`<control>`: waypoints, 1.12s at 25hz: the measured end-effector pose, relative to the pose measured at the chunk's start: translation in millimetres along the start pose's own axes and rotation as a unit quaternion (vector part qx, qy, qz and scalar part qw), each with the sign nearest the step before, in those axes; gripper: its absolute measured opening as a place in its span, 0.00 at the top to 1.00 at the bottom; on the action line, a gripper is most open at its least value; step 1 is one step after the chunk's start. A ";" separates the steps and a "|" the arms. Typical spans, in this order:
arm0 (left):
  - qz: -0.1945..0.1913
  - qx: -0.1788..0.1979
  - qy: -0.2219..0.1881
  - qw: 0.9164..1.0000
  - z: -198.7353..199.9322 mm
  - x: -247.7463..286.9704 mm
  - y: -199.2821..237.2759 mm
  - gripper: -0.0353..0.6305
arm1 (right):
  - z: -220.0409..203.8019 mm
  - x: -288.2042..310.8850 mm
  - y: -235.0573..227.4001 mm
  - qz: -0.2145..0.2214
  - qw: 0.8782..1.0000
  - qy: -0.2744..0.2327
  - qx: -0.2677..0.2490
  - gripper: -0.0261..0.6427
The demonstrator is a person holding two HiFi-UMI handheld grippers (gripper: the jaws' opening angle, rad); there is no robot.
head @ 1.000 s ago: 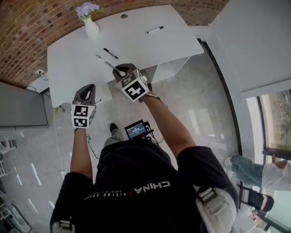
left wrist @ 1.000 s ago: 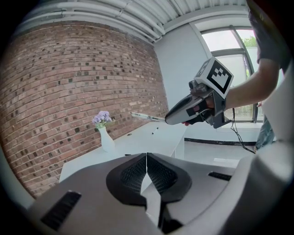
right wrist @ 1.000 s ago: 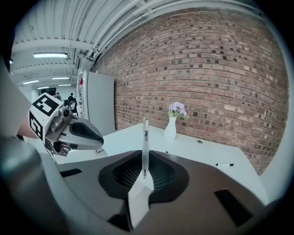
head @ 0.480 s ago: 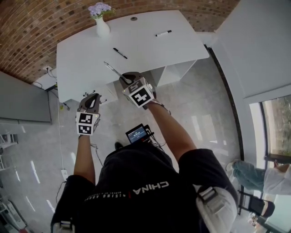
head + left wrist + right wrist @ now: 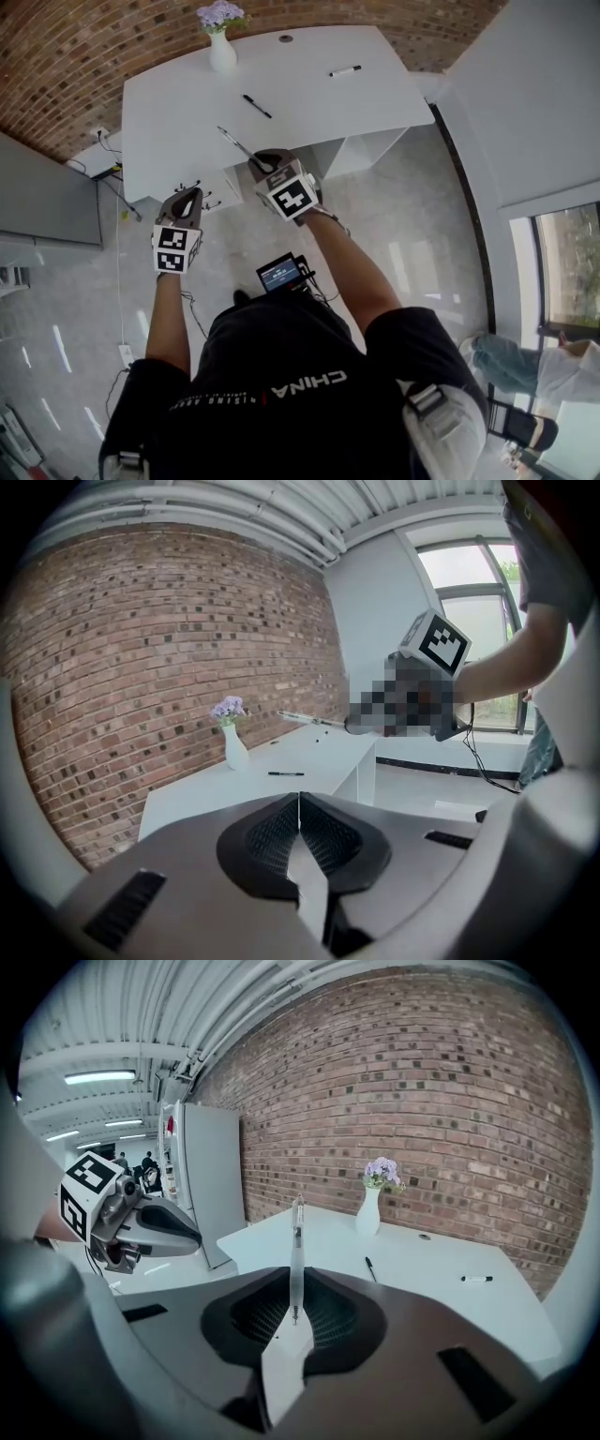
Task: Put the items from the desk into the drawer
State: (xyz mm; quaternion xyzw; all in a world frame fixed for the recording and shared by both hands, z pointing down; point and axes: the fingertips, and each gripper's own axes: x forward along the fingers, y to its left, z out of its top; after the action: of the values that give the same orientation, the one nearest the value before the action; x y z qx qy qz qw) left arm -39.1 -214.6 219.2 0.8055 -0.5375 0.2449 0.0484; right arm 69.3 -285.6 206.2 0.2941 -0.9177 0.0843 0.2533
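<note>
My right gripper is shut on a slim silver pen, held over the front part of the white desk. In the right gripper view the pen stands straight up out of the shut jaws. A black pen and a white marker lie on the desk, and both show again, the black pen and the marker. My left gripper hangs at the desk's front left edge, shut with nothing in it. No open drawer shows.
A white vase with purple flowers stands at the desk's back edge by the brick wall. A white cabinet unit sits under the desk's right half. A grey panel stands to the left, and cables lie on the floor.
The head view has drifted so the desk sits lower and further right in frame. The right gripper still holds the silver pen. Both grippers have barely moved relative to the desk.
</note>
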 end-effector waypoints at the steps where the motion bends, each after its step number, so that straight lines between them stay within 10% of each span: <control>1: 0.003 0.000 0.003 1.000 -1.2 0.2 -1.0 0.93 | -1.7 0.2 -0.6 0.004 1.000 0.002 -0.001 0.88; 12: 0.033 -0.045 0.043 0.997 -76.2 -31.2 12.5 0.93 | -31.2 41.2 45.9 0.056 0.998 0.033 -0.010 0.88; 28: -0.031 -0.030 0.011 0.999 -149.4 -126.1 162.6 0.93 | 15.8 117.1 191.4 -0.027 0.998 0.044 0.023 0.88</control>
State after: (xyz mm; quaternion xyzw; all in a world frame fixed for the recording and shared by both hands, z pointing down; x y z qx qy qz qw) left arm -273.1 -125.2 263.6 0.8171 -0.5191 0.2357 0.0856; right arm -130.6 -193.1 251.8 0.3204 -0.8952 0.1112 0.2890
